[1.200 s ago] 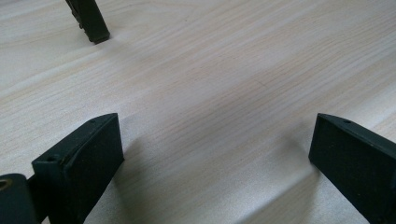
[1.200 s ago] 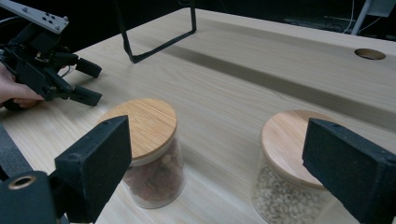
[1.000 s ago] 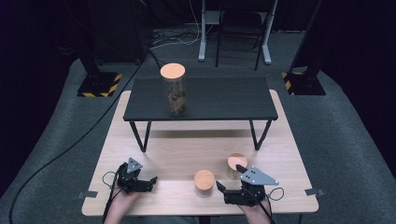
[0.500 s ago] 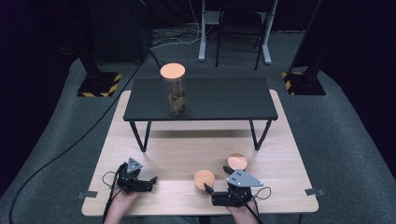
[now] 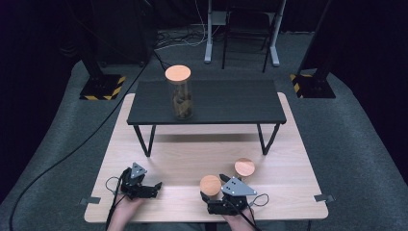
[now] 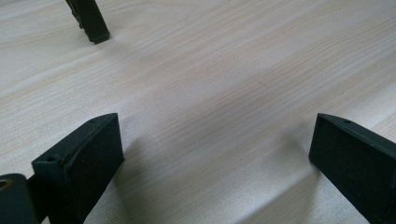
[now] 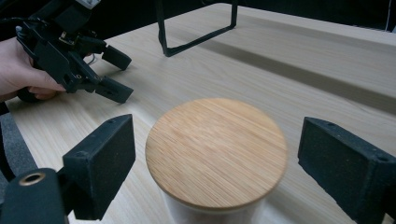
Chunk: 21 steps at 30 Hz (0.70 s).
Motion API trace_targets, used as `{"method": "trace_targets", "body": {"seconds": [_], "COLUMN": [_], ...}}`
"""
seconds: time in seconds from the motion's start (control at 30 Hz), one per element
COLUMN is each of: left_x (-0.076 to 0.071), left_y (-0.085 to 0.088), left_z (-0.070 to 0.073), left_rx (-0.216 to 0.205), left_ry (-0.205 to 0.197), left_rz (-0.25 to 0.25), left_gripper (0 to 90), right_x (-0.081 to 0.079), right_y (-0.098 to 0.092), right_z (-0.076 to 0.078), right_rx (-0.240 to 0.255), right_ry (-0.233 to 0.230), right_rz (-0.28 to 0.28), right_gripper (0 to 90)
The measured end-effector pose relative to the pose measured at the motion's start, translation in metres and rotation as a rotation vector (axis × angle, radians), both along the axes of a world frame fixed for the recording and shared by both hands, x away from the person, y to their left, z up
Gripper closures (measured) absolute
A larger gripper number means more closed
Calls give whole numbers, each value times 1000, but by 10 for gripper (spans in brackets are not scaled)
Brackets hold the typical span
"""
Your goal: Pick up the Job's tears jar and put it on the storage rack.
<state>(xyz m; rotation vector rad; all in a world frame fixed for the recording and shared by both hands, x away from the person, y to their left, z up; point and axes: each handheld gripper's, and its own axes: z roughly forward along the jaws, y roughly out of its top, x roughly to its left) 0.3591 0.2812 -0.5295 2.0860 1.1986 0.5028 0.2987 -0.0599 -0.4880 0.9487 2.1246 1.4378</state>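
Pale wooden table (image 5: 183, 159) — black bench (image 5: 231, 103) atop; dark room.

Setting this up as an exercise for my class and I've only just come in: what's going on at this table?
A person holds a gripper in each hand at a light wooden table. The right gripper straddles a wooden-lidded jar; its jaws have just been closing but don't touch it. The left gripper rests open on the table. A second jar stands nearby, and a taller jar on the black bench.
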Motion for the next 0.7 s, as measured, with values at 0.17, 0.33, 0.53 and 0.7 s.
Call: {"method": "trace_targets", "body": {"seconds": [0.17,0.33,0.53,0.7], "left_x": [0,0,0,0], "left_y": [0,0,0,0], "left_z": [0,0,0,0], "left_rx": [0,0,0,0], "left_ry": [0,0,0,0], "left_rz": [0,0,0,0], "left_gripper": [25,25,25,25], "right_x": [4,9,15,18], "right_y": [8,13,16,21], "right_z": [-10,-20,-28,-34], "right_rx": [-23,-13,-4,-20], "right_ry": [16,50,64,71], "right_rz": [6,5,3,-5], "right_gripper": [124,126,139,159]}}
